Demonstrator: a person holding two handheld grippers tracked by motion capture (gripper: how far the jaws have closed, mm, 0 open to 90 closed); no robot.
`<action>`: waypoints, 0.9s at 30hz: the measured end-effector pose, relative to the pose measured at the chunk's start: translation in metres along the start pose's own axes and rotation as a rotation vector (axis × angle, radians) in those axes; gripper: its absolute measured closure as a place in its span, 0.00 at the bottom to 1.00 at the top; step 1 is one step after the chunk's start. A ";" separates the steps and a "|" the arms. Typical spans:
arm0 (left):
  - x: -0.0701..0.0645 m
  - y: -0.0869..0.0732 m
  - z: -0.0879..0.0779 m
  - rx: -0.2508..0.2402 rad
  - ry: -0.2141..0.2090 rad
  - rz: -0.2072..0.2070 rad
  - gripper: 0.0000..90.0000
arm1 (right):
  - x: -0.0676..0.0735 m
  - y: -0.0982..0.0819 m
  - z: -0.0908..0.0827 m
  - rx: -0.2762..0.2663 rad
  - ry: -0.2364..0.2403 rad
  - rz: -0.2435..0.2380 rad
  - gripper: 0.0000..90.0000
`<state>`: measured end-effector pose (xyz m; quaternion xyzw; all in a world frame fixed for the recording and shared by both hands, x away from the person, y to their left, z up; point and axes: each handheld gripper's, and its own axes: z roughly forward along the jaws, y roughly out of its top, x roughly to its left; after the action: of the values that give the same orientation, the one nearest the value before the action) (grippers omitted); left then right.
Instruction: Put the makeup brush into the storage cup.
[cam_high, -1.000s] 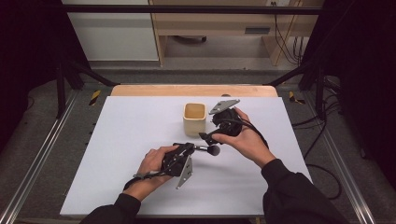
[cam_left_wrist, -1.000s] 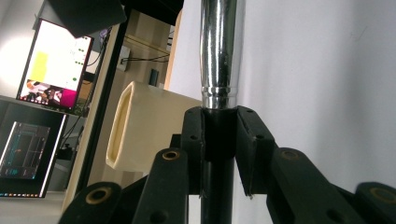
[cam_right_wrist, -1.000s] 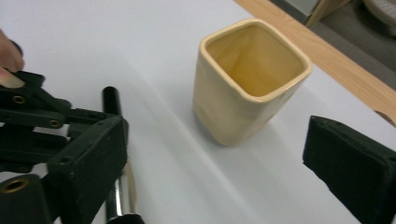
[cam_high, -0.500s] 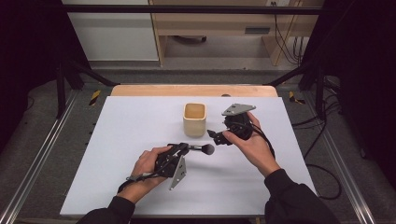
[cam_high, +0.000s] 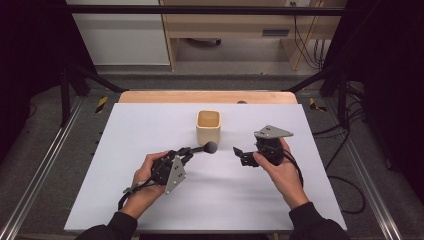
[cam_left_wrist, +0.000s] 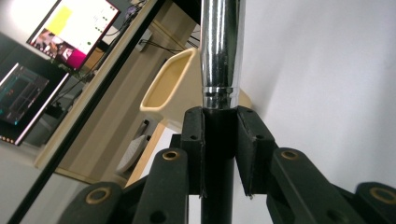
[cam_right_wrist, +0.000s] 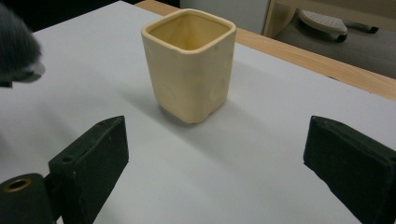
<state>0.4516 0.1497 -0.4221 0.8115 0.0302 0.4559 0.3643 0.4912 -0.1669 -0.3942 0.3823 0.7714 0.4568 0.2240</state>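
The left hand-held gripper (cam_high: 186, 152) pinches a slim rod (cam_high: 197, 148) by its black shaft, and the rod points toward the middle of the tabletop (cam_high: 150, 125), held above it. In the left gripper view the two pads sit flat against the black part of the rod (cam_left_wrist: 219, 60), just below where a bright chrome sleeve begins. The far end carries a dark rounded head (cam_high: 210, 146), which hangs just in front of the cup (cam_high: 208, 127).

The cup stands upright, closer to the far edge than to the near one and about midway between the left and right edges. It is a cream, square-sided cup (cam_right_wrist: 189, 65) with rounded corners, a thick rim and an open mouth, with nothing visible inside.

The right hand-held gripper (cam_high: 239, 152) is spread wide with nothing between its jaws. It hovers near the cup's right side, toward the right edge, with its jaws turned toward the cup.

The rod looks stiff and light, but its chrome sleeve is smooth and probably slippery, so the duller black shaft seems the better place to grip, as now. Held by one end, it may swing or twist between the pads if its head bumps the rim. The cup looks like glazed ceramic: rigid, fairly heavy, breakable and slick. Its flat opposite walls, taken about mid-height, should offer the steadiest hold.
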 end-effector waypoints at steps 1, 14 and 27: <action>0.003 0.000 -0.001 -0.001 0.002 -0.017 0.82 | 0.000 -0.003 -0.001 -0.009 -0.006 0.001 0.08; 0.022 -0.001 -0.006 -0.047 -0.014 -0.213 0.82 | 0.000 -0.036 -0.010 -0.083 -0.049 -0.005 0.08; 0.035 0.008 -0.002 -0.077 -0.019 -0.331 0.82 | -0.006 -0.062 -0.011 -0.161 -0.117 0.026 0.09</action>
<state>0.4681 0.1578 -0.3915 0.7850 0.1426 0.3828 0.4657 0.4632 -0.1960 -0.4433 0.3991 0.7128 0.4969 0.2927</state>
